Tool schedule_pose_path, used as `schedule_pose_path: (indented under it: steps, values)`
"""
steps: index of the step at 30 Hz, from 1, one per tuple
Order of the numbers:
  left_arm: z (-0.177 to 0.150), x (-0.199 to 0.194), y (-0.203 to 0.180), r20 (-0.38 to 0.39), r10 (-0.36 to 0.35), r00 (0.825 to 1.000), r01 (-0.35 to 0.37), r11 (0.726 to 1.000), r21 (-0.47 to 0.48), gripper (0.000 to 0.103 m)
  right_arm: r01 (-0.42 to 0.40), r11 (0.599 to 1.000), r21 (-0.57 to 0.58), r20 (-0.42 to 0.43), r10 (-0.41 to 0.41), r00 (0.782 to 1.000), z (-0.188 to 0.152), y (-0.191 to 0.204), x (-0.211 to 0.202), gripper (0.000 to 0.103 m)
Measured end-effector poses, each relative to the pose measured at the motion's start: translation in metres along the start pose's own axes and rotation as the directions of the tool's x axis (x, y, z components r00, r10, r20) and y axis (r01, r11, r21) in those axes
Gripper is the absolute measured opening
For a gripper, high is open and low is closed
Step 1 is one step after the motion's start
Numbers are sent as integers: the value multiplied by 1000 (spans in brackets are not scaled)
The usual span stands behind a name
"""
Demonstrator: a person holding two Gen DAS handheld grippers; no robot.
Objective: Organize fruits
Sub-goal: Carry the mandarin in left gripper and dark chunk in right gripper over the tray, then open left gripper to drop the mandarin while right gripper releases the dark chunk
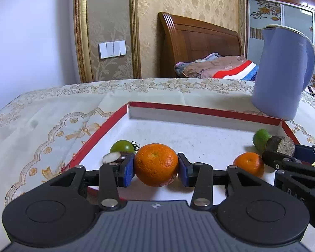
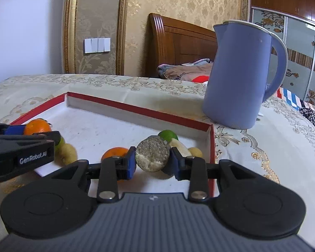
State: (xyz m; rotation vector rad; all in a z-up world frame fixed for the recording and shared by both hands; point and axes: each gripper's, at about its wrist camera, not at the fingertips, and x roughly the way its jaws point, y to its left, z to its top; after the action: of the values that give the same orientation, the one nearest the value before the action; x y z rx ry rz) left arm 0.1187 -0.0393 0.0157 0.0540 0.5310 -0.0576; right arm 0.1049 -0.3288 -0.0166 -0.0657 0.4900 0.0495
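My left gripper (image 1: 156, 166) is shut on a large orange (image 1: 156, 164) over the near left part of the red-rimmed white tray (image 1: 203, 110). A green tomato (image 1: 122, 146) and a dark piece with a white cut end (image 1: 111, 158) lie behind its left finger. My right gripper (image 2: 152, 159) is shut on a dark cut stalk piece (image 2: 152, 157) with a speckled round face, over the tray's right part (image 2: 140, 110). A second orange (image 2: 115, 153), a lime (image 2: 168, 135), a banana piece (image 2: 179, 147) and small yellowish fruit (image 2: 196, 152) lie around it.
A lavender kettle (image 2: 239, 75) stands on the patterned tablecloth (image 2: 262, 147) just beyond the tray's far right corner. A yellow-green fruit (image 2: 68, 154) lies by the left gripper's body (image 2: 21, 155). A wooden bed headboard (image 1: 199, 42) and wall are behind the table.
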Motion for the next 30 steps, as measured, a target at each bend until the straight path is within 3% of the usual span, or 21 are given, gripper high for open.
schedule_pose_path:
  steps: [11,20,24,27,30]
  values:
    - [7,16,-8,29,60,998,-61,998,30,42,13,999,30,-53,-11,999,13,-3,32,32]
    - [10,30,-12,18,59,998,-60,997,39,43,-8,995,104,-113,20,993,20,-14,55,32]
    - [9,30,-9,-1,34,999,-34,999,15,48,-9,994,113,-114,22,993,20,-15,55,33]
    - [9,31,-6,-15,25,1000,-25,1000,0,57,-5,994,109,-106,17,994,19,-14,53,41]
    - [7,30,-8,-13,30,999,-29,1000,10,59,-18,993,119,-99,30,995,19,-16,49,53]
